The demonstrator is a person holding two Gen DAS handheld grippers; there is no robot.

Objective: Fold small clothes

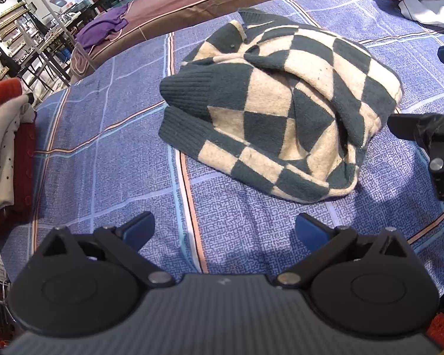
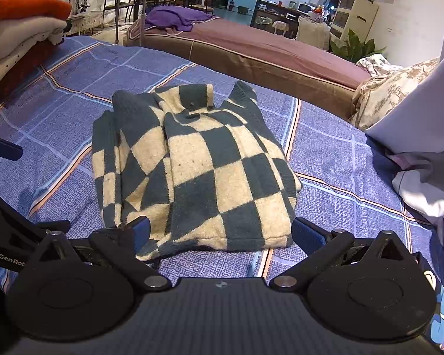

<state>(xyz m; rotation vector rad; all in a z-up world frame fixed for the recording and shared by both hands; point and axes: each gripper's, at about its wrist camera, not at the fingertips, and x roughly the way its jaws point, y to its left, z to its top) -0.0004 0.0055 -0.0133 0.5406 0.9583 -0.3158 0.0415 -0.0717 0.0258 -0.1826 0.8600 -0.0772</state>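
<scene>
A dark green and cream checkered sweater (image 1: 281, 97) lies folded in a bundle on the blue plaid bedsheet (image 1: 103, 148). It also shows in the right wrist view (image 2: 198, 171). My left gripper (image 1: 225, 230) is open and empty, a short way in front of the sweater's near edge. My right gripper (image 2: 220, 233) is open, its blue fingertips on either side of the sweater's near edge, holding nothing. The right gripper's fingers (image 1: 423, 136) show at the right edge of the left wrist view, beside the sweater.
A stack of folded clothes (image 2: 20, 29), orange on top, sits at the left of the bed. A pile of white and pale garments (image 2: 423, 162) lies at the right. A brown mattress (image 2: 266, 50) with a purple cloth (image 2: 174, 17) lies behind.
</scene>
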